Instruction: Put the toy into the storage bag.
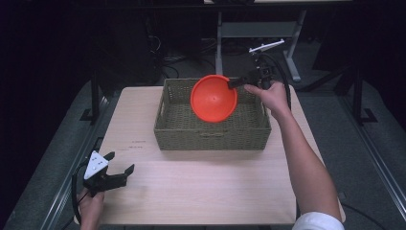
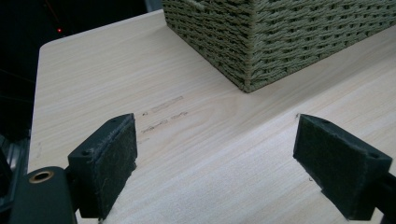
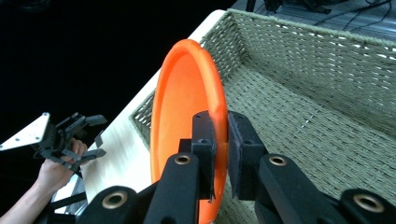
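Overhead, right gripper [image 1: 233,83] pinching bowl [image 1: 213,98]

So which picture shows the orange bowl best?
The high view: the whole bowl shows there, tipped on its side above the basket, pinched at the rim by the right gripper. The right gripper view shows it close, edge-on and partly hidden behind the jaws. The left gripper view looks at table and basket instead.

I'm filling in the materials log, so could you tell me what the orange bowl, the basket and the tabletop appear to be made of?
Orange bowl: probably plastic, smooth with a uniform colour and a thin rim.
Basket: woven fibre, perhaps seagrass or paper cord, olive and matte, with visible twisted strands.
Tabletop: pale wood-grain surface, likely laminate, with a low sheen.
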